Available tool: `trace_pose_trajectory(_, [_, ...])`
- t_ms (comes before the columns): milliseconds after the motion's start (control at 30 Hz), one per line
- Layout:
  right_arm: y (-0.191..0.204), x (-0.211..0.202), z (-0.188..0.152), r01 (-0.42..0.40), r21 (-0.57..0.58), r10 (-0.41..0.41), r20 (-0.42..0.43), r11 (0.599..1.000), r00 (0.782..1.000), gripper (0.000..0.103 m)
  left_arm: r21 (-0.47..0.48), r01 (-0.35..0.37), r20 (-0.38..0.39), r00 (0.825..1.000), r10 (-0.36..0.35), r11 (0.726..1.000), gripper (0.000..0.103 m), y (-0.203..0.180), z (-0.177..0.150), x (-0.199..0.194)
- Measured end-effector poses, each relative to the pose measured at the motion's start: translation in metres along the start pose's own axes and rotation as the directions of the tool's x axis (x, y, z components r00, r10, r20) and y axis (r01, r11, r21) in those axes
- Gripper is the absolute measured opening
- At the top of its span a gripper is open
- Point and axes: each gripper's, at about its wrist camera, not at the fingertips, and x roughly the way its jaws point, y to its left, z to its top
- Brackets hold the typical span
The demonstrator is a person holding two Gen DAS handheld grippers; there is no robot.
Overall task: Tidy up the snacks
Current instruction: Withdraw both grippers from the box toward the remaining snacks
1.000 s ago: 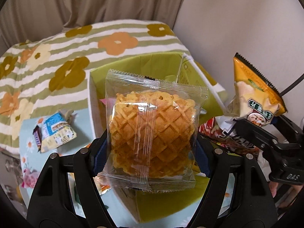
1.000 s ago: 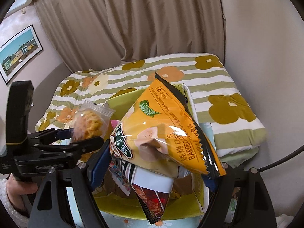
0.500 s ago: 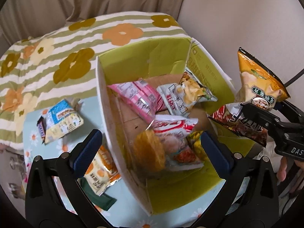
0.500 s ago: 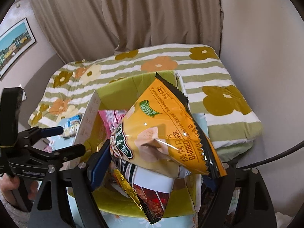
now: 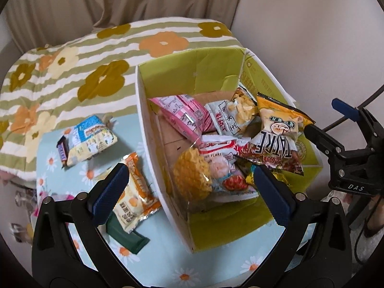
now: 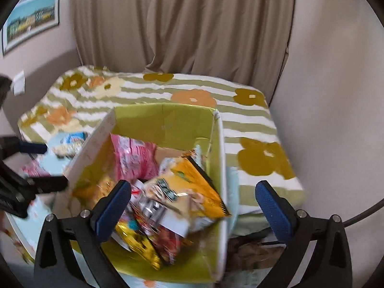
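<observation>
Released from both wide-open, empty grippers [image 5: 189, 187] [image 6: 192, 201], crinkly waffle pack [image 5: 192, 177] and glossy chip bags [image 6: 189, 187] lie in the cardboard box [image 5: 144, 129].

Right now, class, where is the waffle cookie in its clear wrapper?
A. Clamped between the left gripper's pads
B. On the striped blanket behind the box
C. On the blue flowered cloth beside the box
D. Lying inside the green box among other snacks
D: the waffle cookie lies inside the green box, against its near-left wall and beside other packets, while the left gripper stands open and empty above it.
</observation>
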Motion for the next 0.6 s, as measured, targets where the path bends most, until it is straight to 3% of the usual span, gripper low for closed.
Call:
trace_pose_trajectory(200, [-0.012, -0.002, -0.001, -0.125, 0.121, 0.128, -0.019, 0.985, 0.992, 0.103, -0.044, -0.032, 0.002, 0.999, 0.032, 0.999, 0.103, 0.002, -0.016, -0.012])
trace_pose_trajectory(600, [0.032, -0.024, 0.009, -0.205, 0.035, 0.206, -0.007, 0.978, 0.979, 0.103, -0.125, -0.129, 0.026, 0.991, 0.133, 0.984, 0.103, 0.049, -0.047, -0.051])
